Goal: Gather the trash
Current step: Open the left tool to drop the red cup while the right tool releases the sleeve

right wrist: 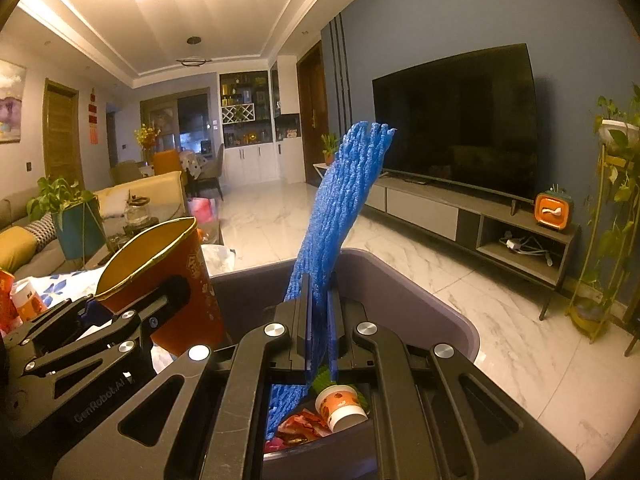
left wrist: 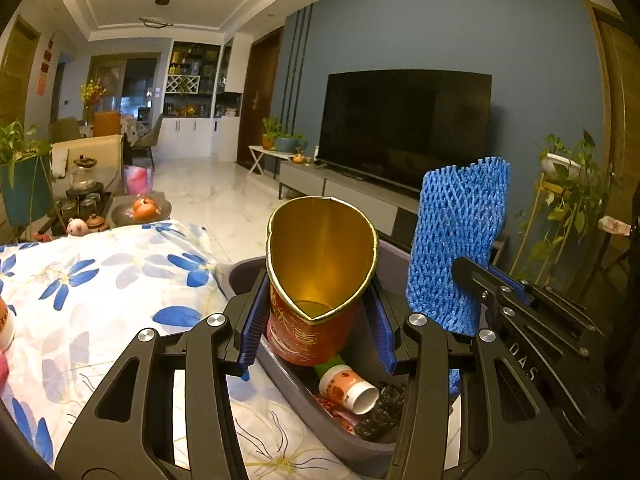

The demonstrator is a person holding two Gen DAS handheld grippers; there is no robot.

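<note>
My left gripper point(left wrist: 318, 320) is shut on a squashed red paper cup point(left wrist: 316, 304) with a gold inside, held above the grey trash bin point(left wrist: 304, 408). My right gripper point(right wrist: 319, 316) is shut on a blue foam net sleeve point(right wrist: 340, 200), held upright over the same bin point(right wrist: 440, 300). The sleeve also shows in the left wrist view point(left wrist: 456, 240), and the red cup in the right wrist view point(right wrist: 168, 276). Inside the bin lie a small orange-and-white paper cup point(left wrist: 348, 390), red wrappers point(right wrist: 300, 428) and dark scraps.
The bin stands beside a table with a blue-flowered cloth point(left wrist: 100, 280). A small cup point(right wrist: 26, 300) stands on the cloth. A tea set and a plate of oranges point(left wrist: 142, 208) are further left. A TV point(left wrist: 404, 124) on a low cabinet and plants point(left wrist: 568, 208) are beyond.
</note>
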